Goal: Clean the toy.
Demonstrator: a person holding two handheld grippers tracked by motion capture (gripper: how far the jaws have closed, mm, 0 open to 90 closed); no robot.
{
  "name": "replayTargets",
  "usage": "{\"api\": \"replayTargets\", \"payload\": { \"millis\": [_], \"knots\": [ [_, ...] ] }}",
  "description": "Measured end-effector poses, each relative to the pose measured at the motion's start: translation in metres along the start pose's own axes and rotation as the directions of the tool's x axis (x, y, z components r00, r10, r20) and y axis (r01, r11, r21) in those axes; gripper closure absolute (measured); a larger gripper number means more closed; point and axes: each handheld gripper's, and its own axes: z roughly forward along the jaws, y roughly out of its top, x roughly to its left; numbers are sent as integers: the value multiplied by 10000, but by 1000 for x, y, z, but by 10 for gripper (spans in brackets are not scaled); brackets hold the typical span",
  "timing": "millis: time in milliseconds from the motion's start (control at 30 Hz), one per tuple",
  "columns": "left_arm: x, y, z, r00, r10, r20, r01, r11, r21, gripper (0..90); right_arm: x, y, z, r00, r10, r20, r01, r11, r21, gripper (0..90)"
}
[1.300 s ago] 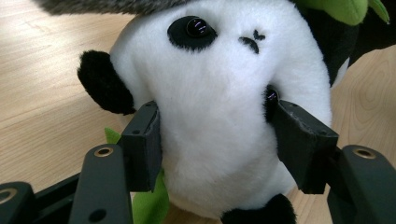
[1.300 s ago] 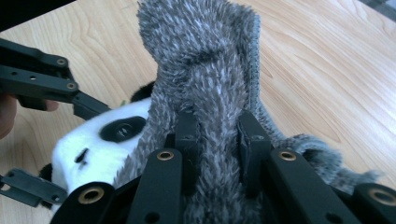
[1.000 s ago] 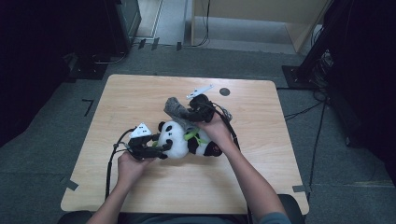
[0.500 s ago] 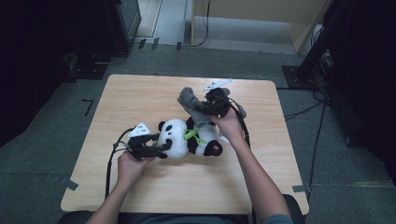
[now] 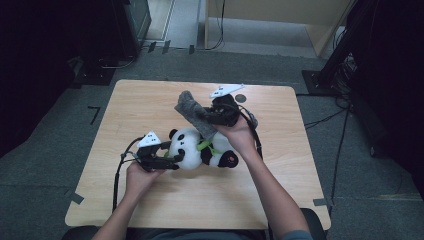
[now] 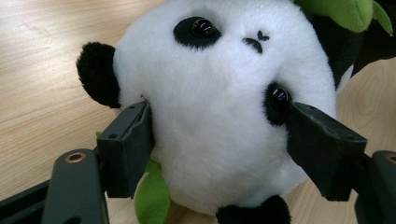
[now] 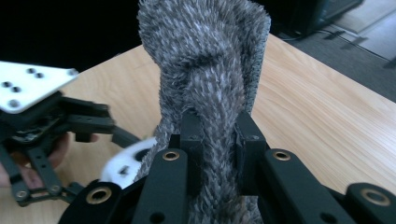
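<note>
A plush panda [image 5: 200, 147] lies on its side mid-table, a green leaf [image 5: 202, 146] at its neck. My left gripper [image 5: 175, 161] reaches in from the left, and the panda's white head [image 6: 219, 116] sits between its jaws. Those jaws have just been opening. The pads [image 6: 133, 140] still brush the fur on both sides without denting it. My right gripper [image 5: 210, 119] hovers above the panda's far side, shut on a grey fuzzy scarf [image 5: 191, 112]. The scarf [image 7: 210, 70] stands up between the right gripper [image 7: 219, 135] jaws, pinched narrow there.
The wooden table [image 5: 145, 100] has dark floor on all sides. A small dark round mark [image 5: 241, 98] sits near the far edge, behind the right hand. Cables trail from both grippers. The left gripper's white plate [image 7: 28, 84] is in the right gripper view.
My right hand has lifted the grey scarf up and toward the far right, away from the panda. The left hand has stayed at the panda's head.
</note>
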Motion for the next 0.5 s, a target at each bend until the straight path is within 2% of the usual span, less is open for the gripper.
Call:
{"api": "replayTargets", "payload": {
  "millis": [67, 100, 167, 233, 300, 400, 500],
  "knots": [
    [0, 0, 0, 10000, -22, 15, 22, 10000, -25, 232, 10, 0, 14, 9996, -239, -115, 244, 9989, 403, 776],
    [0, 0, 0, 10000, -22, 15, 22, 10000, -25, 229, 10, 0, 14, 9996, -239, -115, 244, 9989, 403, 776],
    [-1, 0, 0, 10000, -17, 3, 17, 10000, 0, 227, 13, -3, 25, 9995, -240, -216, 254, 9974, 676, 779],
    [-1, 0, 0, 10000, -59, 7, 59, 10000, 0, 226, 18, -8, 41, 9992, -343, -201, 365, 9923, 1184, 784],
    [-1, 0, 1, 9999, -119, -14, 119, 9999, 8, 226, 20, -10, 45, 9989, -435, -158, 452, 9912, 1246, 786],
    [0, 0, 1, 9998, -197, -30, 197, 9998, 24, 226, 20, -15, 55, 9984, -454, -333, 496, 9891, 1383, 779],
    [-1, 0, 1, 9999, -138, -52, 138, 9999, 21, 228, 16, -16, 55, 9984, -160, -535, 235, 9894, 1436, 779]
  ]
}}
